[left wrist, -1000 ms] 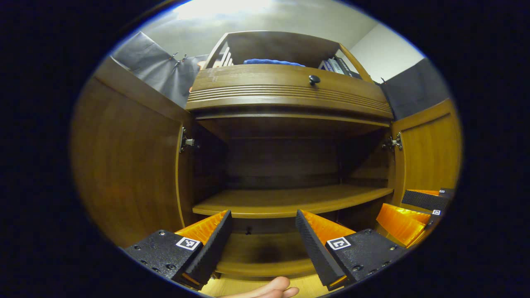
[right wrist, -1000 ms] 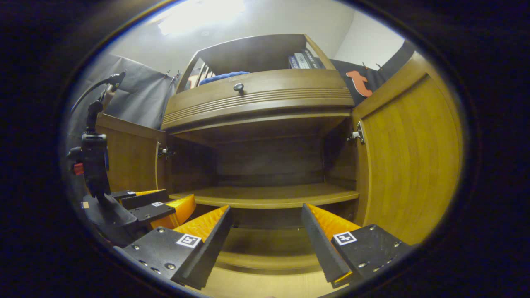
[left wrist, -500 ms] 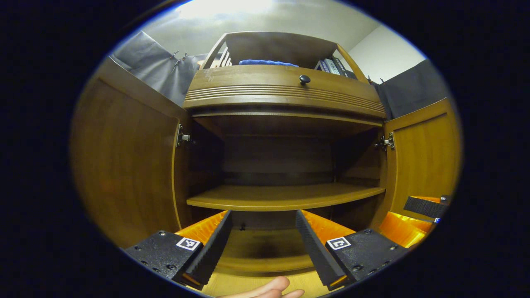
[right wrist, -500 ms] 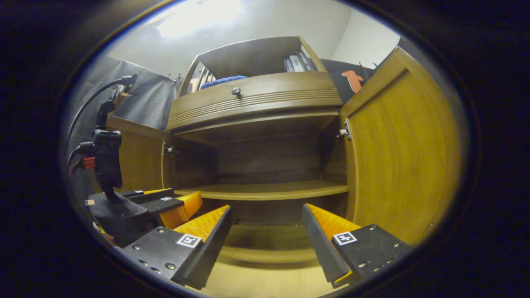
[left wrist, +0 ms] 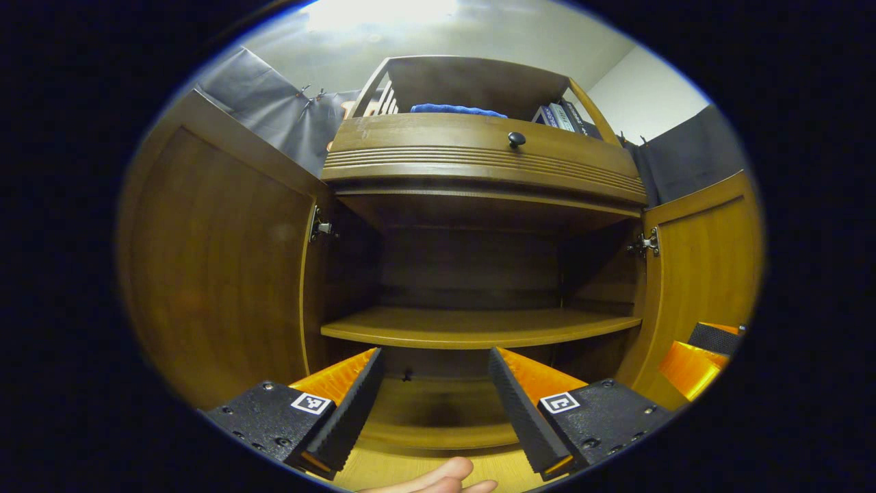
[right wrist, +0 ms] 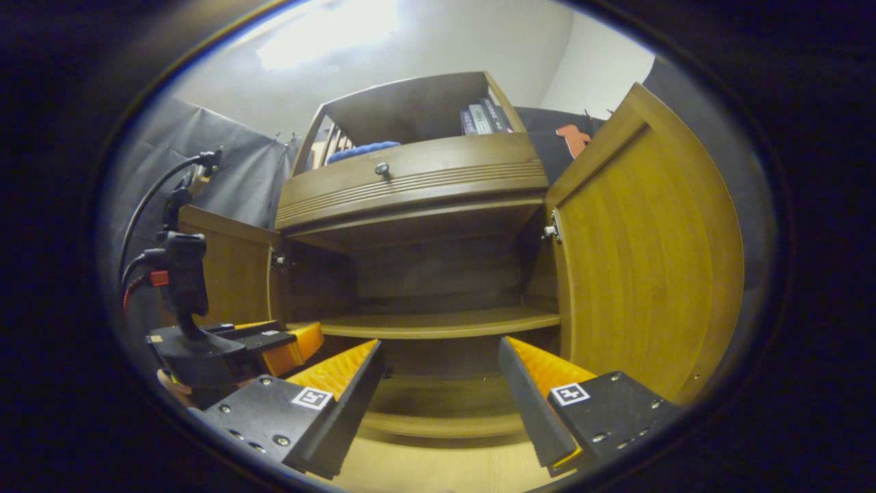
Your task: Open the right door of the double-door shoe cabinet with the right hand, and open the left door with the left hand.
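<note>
The shoe cabinet stands straight ahead with its left door and right door both swung wide, baring a shelf and a dim back wall. The left gripper and right gripper are both spread apart, holding nothing. Books and a blue cloth sit on top (partly hidden by the rail). A hand is cut off at the bottom edge.
</note>
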Demonstrator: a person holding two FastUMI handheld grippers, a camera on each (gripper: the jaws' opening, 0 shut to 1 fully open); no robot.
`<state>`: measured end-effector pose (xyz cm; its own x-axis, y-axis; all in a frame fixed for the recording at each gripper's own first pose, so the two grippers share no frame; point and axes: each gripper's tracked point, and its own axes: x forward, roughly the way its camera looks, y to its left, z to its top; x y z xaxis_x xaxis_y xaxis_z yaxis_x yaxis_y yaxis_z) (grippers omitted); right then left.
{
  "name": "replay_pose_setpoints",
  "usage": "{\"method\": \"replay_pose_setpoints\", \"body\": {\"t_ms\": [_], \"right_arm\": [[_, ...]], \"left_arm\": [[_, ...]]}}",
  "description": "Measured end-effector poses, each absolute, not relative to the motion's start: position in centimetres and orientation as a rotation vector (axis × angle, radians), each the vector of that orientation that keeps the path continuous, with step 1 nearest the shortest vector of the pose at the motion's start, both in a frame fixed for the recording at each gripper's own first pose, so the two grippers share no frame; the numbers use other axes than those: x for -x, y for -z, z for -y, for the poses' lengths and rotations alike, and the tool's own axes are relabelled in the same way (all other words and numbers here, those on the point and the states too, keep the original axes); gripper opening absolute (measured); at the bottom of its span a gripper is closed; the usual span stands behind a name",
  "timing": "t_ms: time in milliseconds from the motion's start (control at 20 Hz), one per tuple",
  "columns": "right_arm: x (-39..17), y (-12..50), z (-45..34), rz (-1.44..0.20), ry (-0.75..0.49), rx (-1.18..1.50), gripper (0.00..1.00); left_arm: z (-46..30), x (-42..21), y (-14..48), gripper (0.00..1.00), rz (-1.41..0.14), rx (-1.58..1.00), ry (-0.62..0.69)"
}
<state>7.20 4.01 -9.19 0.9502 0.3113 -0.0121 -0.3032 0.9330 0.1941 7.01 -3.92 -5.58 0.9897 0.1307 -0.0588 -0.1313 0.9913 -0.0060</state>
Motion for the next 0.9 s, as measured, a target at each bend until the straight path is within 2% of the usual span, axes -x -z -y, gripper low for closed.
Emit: {"method": "replay_pose_setpoints", "body": {"t_ms": [100,150,250,500,550,600,650,700,750,900], "right_arm": [[-6.9,8.8,-3.8,-0.030,-0.311,-0.202,1.00],[-6.8,8.5,-3.6,-0.023,-0.305,-0.199,1.00],[-6.2,8.1,-3.0,-0.008,-0.290,-0.183,0.99],[-4.8,7.9,-1.5,0.002,-0.261,-0.161,0.96],[-4.6,8.3,-1.0,-0.008,-0.244,-0.161,1.00],[-4.4,8.4,-0.7,-0.013,-0.231,-0.160,0.99],[-4.3,8.4,-0.7,-0.018,-0.228,-0.159,0.99],[-4.2,8.6,-0.9,-0.026,-0.232,-0.157,1.00],[-4.0,8.9,-1.0,-0.039,-0.236,-0.155,1.00],[-3.0,9.0,-0.6,-0.040,-0.220,-0.131,1.00]], "left_arm": [[4.0,-6.8,5.2,0.92,-0.047,0.010,-0.125],[4.0,-6.7,5.0,0.95,-0.036,0.010,-0.127],[3.9,-6.2,4.6,0.92,-0.021,0.012,-0.133],[3.4,-5.6,4.9,0.92,-0.036,0.057,-0.160],[3.8,-5.5,4.8,0.91,-0.031,0.071,-0.147],[4.3,-5.1,4.6,0.95,-0.027,0.079,-0.131],[4.3,-4.9,4.5,0.92,-0.025,0.076,-0.126],[4.3,-4.9,4.4,0.95,-0.025,0.066,-0.128],[4.4,-4.9,4.3,0.91,-0.030,0.044,-0.128],[6.5,-4.0,5.2,0.91,-0.070,0.005,-0.073]]}}
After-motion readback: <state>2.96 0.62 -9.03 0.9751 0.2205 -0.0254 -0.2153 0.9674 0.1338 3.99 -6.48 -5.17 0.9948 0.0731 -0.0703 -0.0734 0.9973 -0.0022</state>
